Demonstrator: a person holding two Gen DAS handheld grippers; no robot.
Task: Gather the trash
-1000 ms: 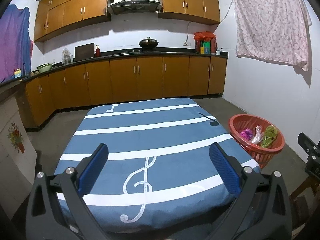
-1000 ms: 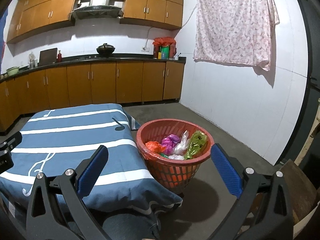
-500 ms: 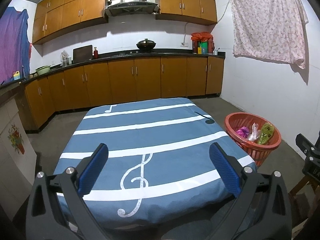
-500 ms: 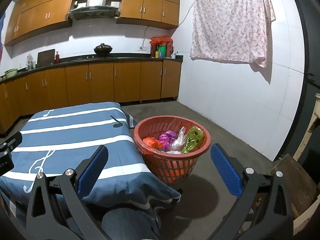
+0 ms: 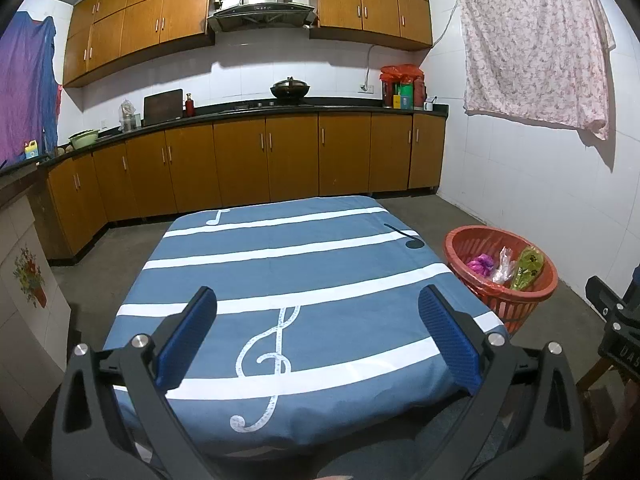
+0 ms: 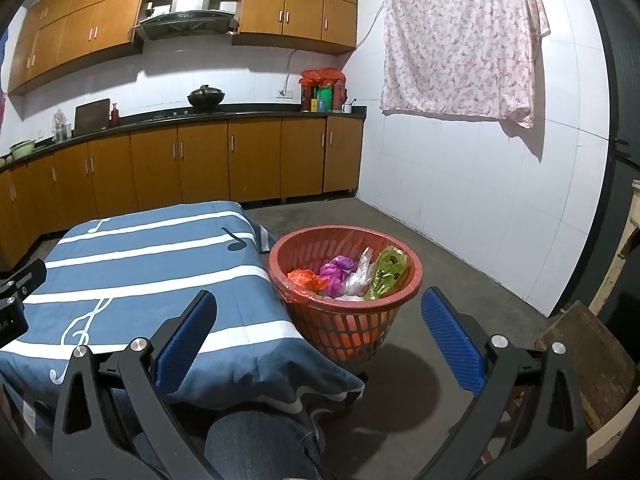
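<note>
Both views pulled back; left gripper (image 5: 318,338) and right gripper (image 6: 320,338) gape wide, holding nothing.

L wrist cam faces over bench (image 5: 304,264), R cam angled toward nearby basket (image 6: 345,276), both share bench, basket, kitchen cabinets (image 5: 248,160).

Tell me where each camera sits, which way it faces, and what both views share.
Left wrist: on the left tool, facing across the blue table toward the cabinets; the right tool's edge shows.
Right wrist: on the right tool, facing the red basket; the person's knee shows.
Shared: table, basket, counter.
</note>
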